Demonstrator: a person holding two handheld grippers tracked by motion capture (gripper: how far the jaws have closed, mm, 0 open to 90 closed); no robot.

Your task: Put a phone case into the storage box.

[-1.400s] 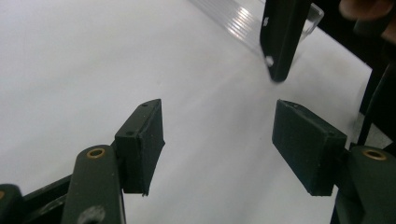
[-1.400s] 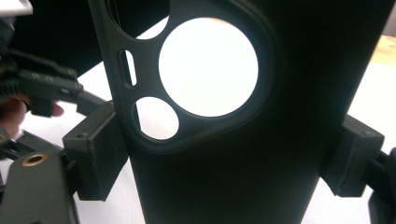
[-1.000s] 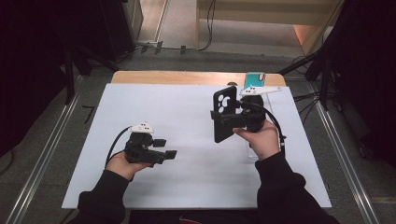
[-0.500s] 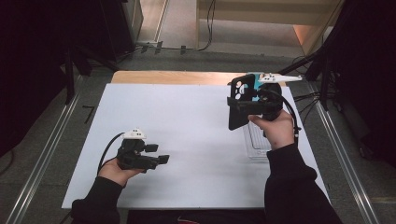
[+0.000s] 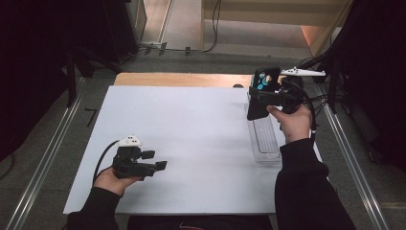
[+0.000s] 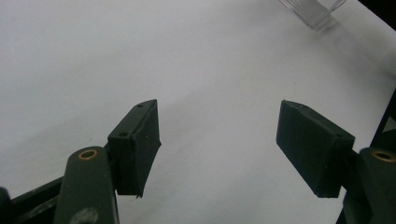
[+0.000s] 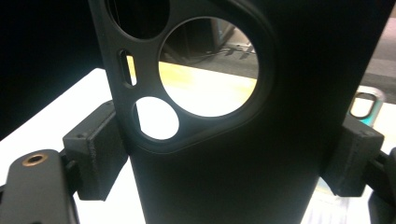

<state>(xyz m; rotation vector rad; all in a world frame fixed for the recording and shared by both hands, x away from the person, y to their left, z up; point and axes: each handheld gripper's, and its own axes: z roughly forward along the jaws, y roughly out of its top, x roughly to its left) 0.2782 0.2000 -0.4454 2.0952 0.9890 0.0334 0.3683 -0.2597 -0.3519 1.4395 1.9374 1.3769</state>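
High view: at the left, the left claw lies low over the white surface, held in the person's left hand, its cable looping back behind it. Its jaws stand apart with nothing between them; in the left gripper view the two black pads have only bare white surface between and ahead of them, and the corner of a clear plastic tray shows far ahead of that claw, to its upper right.

Well to the right of the left claw, the right claw is raised above the far right part of the surface, carried by the person's right hand. It is clamped on a black phone case, which stands roughly upright between the jaws. In the right gripper view the phone case sits directly in front of the camera, a pad pressed to each of its side edges, its round camera cut-outs above the grip. The clear plastic tray lies on the surface just below and behind the right claw, near the person's wrist.
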